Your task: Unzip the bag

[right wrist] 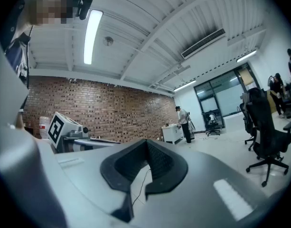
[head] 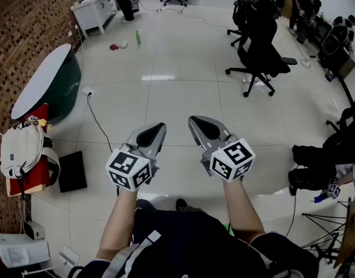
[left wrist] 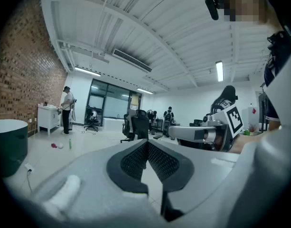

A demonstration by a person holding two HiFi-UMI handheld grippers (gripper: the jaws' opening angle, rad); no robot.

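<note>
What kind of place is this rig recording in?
Probably an open-plan office or lab workspace: black swivel office chairs stand on a pale tiled floor, a red brick wall runs along one side, and a long ceiling strip light hangs under an exposed industrial ceiling.

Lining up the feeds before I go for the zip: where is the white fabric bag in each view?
Head view: the white fabric bag sits at the left edge, on a red object.
Left gripper view: not in it.
Right gripper view: I cannot make it out.
Shared landmark: the white cabinet, top left, mid-left and centre-right in that order.
</note>
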